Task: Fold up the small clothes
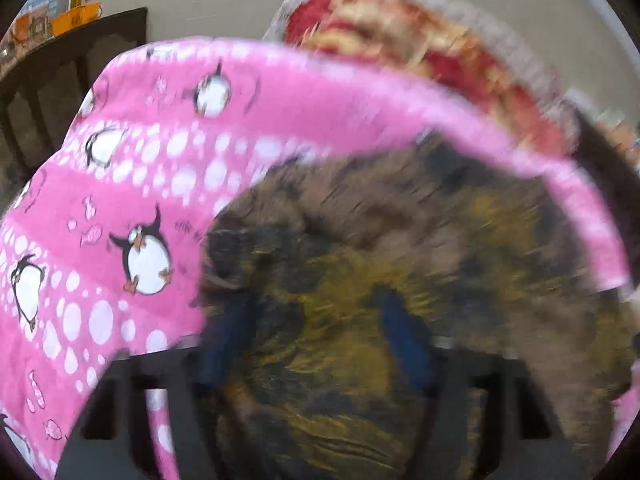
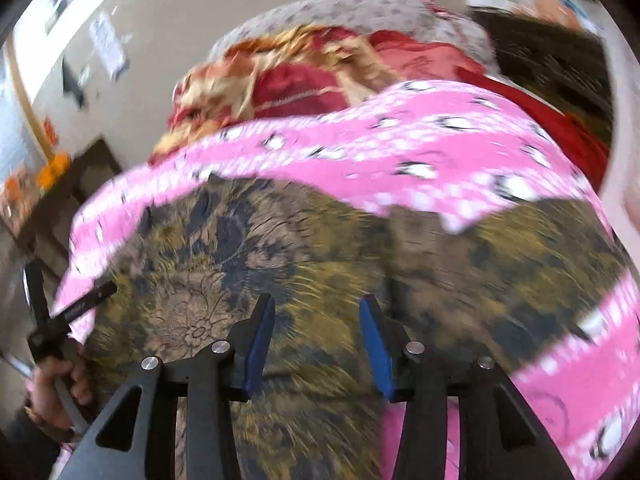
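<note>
While motion-blurred: pink penguin garment draped 12 o'clock over olive floral fabric. Right tongs wide, empty; left tongs w/ state unclear. Pinch hem corners evenly.

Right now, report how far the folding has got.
Done: nothing shows as folded; the red and gold clothes lie heaped behind. In hand: the olive patterned cloth lies loosely on the pink penguin sheet; the right gripper is open above it, gripping nothing. The left gripper is too blurred to judge. Left: every fold.
</note>
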{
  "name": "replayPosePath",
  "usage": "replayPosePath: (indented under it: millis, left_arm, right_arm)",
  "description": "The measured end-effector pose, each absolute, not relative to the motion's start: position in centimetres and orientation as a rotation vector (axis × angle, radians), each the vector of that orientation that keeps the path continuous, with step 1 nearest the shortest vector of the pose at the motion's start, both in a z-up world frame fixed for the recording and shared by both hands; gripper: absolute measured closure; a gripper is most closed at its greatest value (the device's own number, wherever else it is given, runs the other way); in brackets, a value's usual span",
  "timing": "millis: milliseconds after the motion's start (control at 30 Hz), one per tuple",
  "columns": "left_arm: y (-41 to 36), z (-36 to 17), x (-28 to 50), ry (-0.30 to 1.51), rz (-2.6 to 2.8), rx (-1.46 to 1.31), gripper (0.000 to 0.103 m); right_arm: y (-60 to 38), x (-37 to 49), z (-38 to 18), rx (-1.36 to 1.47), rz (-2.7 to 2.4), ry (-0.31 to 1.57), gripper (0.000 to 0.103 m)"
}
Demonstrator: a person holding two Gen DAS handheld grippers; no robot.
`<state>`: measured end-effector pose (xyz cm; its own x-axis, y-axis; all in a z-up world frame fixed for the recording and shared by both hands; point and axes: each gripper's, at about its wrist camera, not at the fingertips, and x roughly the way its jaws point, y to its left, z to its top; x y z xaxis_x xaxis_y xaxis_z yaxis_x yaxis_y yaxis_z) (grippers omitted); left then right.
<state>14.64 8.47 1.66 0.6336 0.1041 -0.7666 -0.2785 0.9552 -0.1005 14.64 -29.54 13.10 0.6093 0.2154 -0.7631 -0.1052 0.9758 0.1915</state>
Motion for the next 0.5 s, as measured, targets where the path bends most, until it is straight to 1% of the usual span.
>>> replayPosePath:
  millis: [67,133,167,200,267,367,433,500]
  left_arm:
    - [8.0,1.4,14.5,0.837,0.231,-0.173,0.045]
    - [8.4,1.3,14.4,0.835,0.233,-0.195,0.045]
    - [8.6,1.2,14.4,0.833,0.234,-0.205,0.044]
    - [8.8,1.2,14.3,0.832,0.238,-0.211,0.044]
    - [9.0,1.1,14.5,0.832,0.246,-0.212,0.044]
    - [8.9,1.3,14.7,0.832,0.25,-0.203,0.044]
    - [8.9,1.2,14.2,0.827,0.243,-0.212,0.043]
    - [8.9,1.2,14.1,0.826,0.243,-0.215,0.043]
  right_arm:
    - [-27.6,16.6,11.2,0.067,0.176,0.912,0.055]
    - [-26.3,19.2,8.0,0.013,0.149,0.974,0.054]
    - [-26.1,20.0,6.5,0.001,0.146,1.002,0.051]
    - [-26.1,20.4,5.8,0.007,0.152,0.98,0.051]
    - [-26.3,21.1,5.8,0.018,0.161,0.99,0.049]
    - [-26.6,21.4,6.1,0.025,0.177,1.003,0.049]
    - [-25.9,21.4,7.3,-0.017,0.15,1.016,0.049]
    - [-24.2,20.1,9.5,0.028,0.2,0.973,0.049]
